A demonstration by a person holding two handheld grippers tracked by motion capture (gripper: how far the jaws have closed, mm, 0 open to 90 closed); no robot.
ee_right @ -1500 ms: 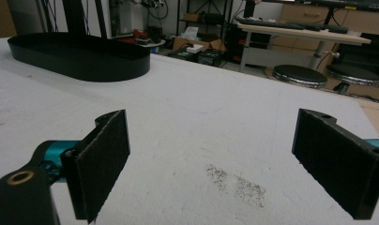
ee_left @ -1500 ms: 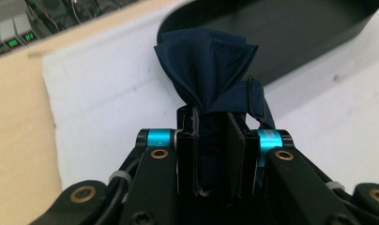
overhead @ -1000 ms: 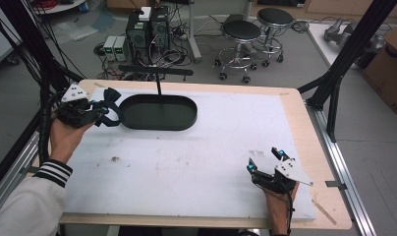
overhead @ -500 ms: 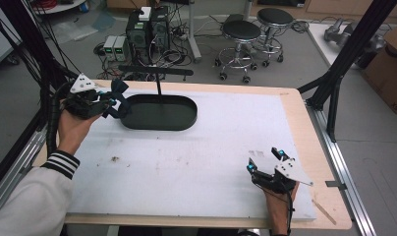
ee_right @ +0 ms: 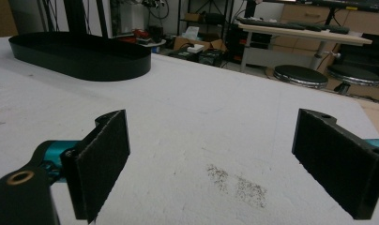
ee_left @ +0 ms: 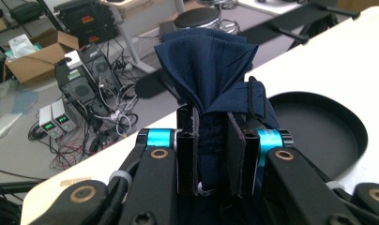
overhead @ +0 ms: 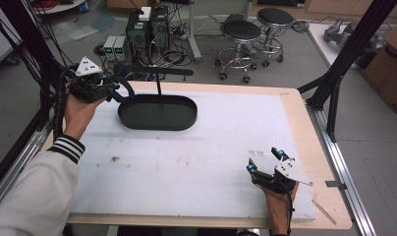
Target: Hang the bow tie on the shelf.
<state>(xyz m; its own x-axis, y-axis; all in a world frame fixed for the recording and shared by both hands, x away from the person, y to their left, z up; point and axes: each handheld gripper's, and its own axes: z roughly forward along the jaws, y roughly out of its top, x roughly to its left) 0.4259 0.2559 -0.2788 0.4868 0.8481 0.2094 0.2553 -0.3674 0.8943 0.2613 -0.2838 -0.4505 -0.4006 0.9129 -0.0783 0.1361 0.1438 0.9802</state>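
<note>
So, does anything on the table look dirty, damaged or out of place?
Only small things: brownish specks stain the white table cover, one patch near the left edge and one ahead of the right gripper. The black oval tray sits flat and looks undamaged.

The left tongs (overhead: 119, 84) hang raised at the desk's far left corner, jaws clamped tight, wrist bent, striped cuff showing. The right tongs (overhead: 266, 160) rest low near the near right corner, jaws spread wide.
</note>
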